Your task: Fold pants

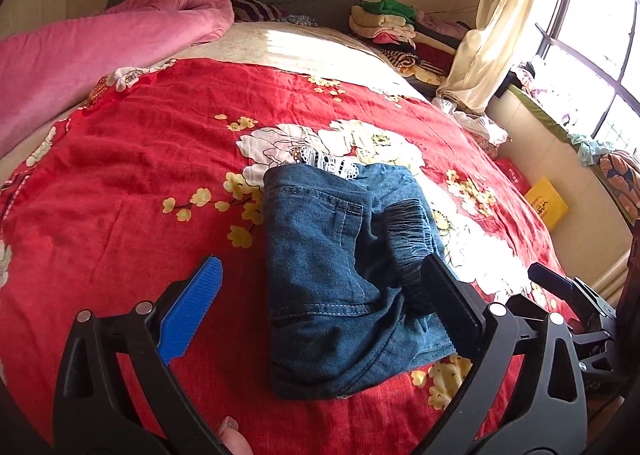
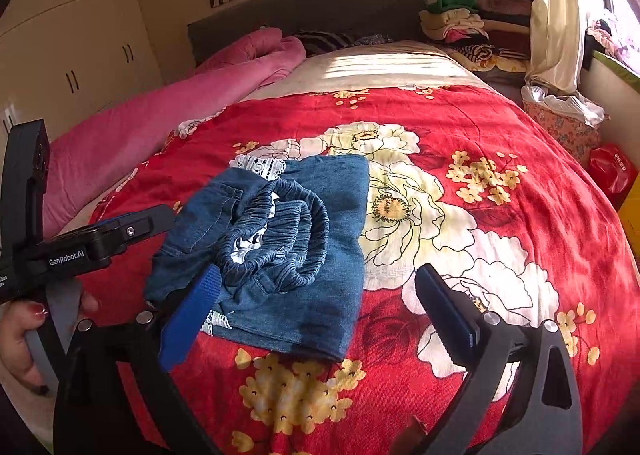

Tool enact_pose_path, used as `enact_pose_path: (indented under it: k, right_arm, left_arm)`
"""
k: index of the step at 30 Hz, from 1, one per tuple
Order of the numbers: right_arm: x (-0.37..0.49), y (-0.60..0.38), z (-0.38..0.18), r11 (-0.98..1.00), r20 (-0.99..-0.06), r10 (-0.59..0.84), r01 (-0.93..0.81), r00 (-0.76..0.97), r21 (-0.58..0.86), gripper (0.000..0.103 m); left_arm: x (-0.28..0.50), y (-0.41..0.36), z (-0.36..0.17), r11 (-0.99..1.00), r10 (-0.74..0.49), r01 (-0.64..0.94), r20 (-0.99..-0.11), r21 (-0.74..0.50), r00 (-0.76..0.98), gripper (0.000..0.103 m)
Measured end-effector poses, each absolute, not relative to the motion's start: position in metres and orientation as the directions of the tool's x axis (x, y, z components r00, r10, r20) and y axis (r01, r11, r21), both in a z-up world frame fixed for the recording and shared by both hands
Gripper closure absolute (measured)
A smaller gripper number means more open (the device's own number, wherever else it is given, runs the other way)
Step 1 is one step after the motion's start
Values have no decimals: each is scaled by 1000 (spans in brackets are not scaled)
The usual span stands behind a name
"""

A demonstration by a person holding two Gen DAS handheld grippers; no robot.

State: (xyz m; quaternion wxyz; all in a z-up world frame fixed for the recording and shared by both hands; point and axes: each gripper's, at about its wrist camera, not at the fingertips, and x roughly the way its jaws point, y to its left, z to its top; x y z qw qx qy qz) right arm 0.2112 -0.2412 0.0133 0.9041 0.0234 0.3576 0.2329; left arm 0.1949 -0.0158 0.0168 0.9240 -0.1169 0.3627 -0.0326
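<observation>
Room: bedroom lit by a window at the right, with a grey headboard (image 2: 304,11) at the far end and cream wardrobes on the left.
Surface: red floral bedspread (image 1: 132,183) over the bed, a rolled pink quilt (image 1: 100,55) along its left side.
Pants: blue denim pants (image 1: 332,275) with an elastic waistband (image 2: 280,231) and white lace trim (image 2: 260,165), lying folded into a compact bundle in the middle of the bedspread.
Left gripper (image 1: 320,295): jaws spread wide, nothing pinched; the bundle lies between and below the pads, and I cannot tell whether the right-hand pad touches the waistband.
Right gripper (image 2: 320,311): jaws spread wide and empty, hovering over the near right part of the bundle.
Handling: denim looks soft, light and floppy, thicker where layers stack; it should hold a crease loosely but slump if lifted by one corner. The gathered waistband is bulky and springy and sits rumpled on top.
Where to grip: judged best at a folded edge or outer corner, catching all layers, not the lace trim.
Edges: the bundle's near edge sits well in from the bed's foot.
Open room: broad bare bedspread on the right and beyond; the quilt bounds the left; stacked clothes (image 1: 392,27) sit well apart by the headboard.
</observation>
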Motion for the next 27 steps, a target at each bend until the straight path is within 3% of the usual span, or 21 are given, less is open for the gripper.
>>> enact_pose_path:
  k: [27]
  right_arm:
    - [129, -266, 47, 908, -577, 409, -382, 707, 176, 5]
  left_arm:
    - [87, -31, 35, 989, -73, -31, -651, -147, 755, 10]
